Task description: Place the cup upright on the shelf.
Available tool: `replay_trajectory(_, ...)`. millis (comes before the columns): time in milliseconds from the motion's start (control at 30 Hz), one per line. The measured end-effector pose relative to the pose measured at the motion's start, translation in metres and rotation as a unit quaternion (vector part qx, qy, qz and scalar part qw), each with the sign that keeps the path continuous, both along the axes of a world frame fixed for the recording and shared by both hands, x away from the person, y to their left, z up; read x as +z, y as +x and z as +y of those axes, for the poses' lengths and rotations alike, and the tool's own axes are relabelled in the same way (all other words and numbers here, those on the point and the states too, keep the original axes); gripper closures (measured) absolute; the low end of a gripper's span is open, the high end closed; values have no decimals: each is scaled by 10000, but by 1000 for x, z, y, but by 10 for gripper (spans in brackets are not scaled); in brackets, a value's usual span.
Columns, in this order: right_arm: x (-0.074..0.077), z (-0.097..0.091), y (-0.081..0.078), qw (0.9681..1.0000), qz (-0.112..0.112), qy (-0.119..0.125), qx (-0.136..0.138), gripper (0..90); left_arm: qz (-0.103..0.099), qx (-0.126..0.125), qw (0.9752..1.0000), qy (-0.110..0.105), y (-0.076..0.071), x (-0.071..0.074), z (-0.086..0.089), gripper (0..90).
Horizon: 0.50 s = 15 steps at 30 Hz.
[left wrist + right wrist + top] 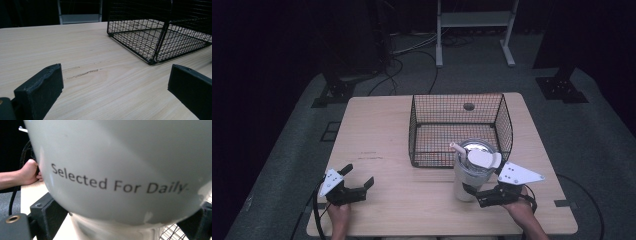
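While the cup hangs in that grip: everything depends on one pair of tongs, so here's my read.

Cup location: the big white tumbler [470, 172] with the lid and straw stands on the bench [377, 135] just in front of the wire basket [460, 130], touching or nearly touching its near wall. I can't tell whether its base is on the wood or slightly lifted.

Right tongs [482, 194]: clamped around the lower, narrower part of the tumbler. In the right gripper view the jaws sit tight against the body on both sides, just under the "Selected For Daily" print.

Left tongs [357, 186]: spread wide, nothing in them, low over the bench at the near left corner, well apart from the cup. The left gripper view shows bare wood between the jaws and the basket further off.

Likely goal: lifting the tumbler over the rim and into the basket, I'd guess.

Risk 1: the grip is low and the cup is tall and top-heavy, so it could tip in the jaws once raised.

Risk 2: the surface looks smooth and tapered, so it might slide down through the pads.

Risk 3: clipping the basket's near wall if the lift is too shallow, which could shove the basket or knock the lid.
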State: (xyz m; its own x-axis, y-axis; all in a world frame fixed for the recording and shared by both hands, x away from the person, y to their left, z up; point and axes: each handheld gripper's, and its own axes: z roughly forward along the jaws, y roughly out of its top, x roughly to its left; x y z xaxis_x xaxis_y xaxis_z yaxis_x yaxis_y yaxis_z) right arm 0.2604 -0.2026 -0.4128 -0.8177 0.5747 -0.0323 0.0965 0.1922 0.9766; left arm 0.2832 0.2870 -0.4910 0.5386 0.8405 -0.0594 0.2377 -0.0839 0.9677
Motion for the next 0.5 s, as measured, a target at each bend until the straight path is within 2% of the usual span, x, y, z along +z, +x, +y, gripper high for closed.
replay_trajectory(367, 22, 2, 10, 10000, -28, -40, 22, 77, 5, 2, 10000, -14, 0, 0, 0, 0)
replay_trajectory(500, 35, 4, 15, 10000, -20, 14, 66, 76, 5, 4, 10000, -16, 0, 0, 0, 0)
